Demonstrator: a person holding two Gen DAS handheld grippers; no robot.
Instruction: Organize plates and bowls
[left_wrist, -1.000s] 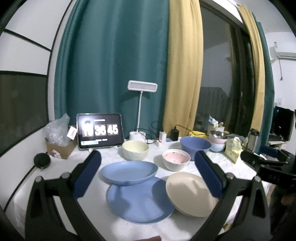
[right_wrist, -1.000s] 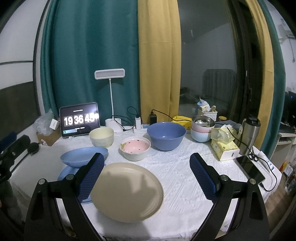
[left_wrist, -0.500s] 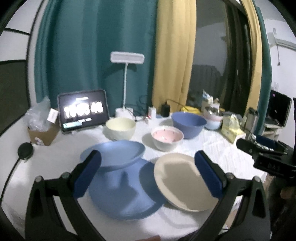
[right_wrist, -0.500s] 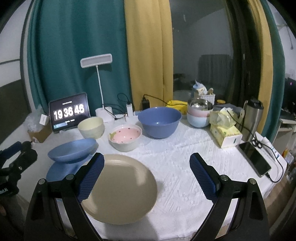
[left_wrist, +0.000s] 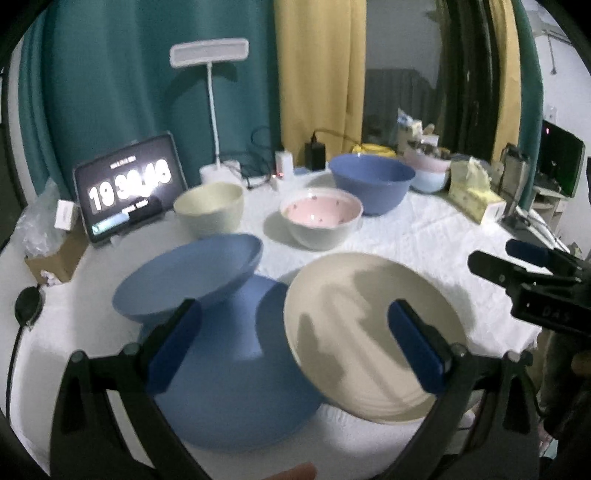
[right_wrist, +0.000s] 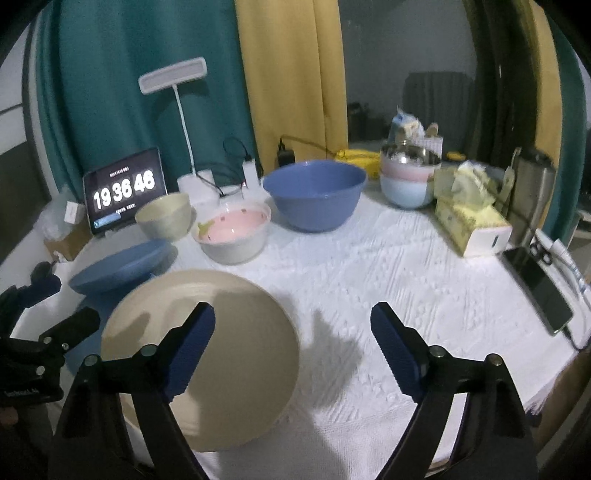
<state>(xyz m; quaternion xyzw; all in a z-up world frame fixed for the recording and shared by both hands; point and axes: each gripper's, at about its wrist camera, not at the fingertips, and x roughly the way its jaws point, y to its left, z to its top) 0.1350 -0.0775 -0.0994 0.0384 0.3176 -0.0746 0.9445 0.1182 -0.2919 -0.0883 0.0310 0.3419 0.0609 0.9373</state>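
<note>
While both grippers hang above the white-clothed table (right_wrist: 388, 266):
Left gripper (left_wrist: 295, 345): jaws wide, nothing between them, over the plates.
Right gripper (right_wrist: 293, 349): jaws wide but just been closing a little, empty.
Round beige plate (right_wrist: 221, 343): flat on the cloth, overlapping the flat blue plate (left_wrist: 236, 387).
Shallow blue dish (left_wrist: 192, 275): tilted on the blue plate's far edge.
Bowls: cream bowl (right_wrist: 164, 216), pink-lined bowl (right_wrist: 234, 234), large blue bowl (right_wrist: 314, 194) behind.

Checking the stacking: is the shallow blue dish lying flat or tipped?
Tipped: the shallow blue dish leans with one edge on the blue plate.
</note>
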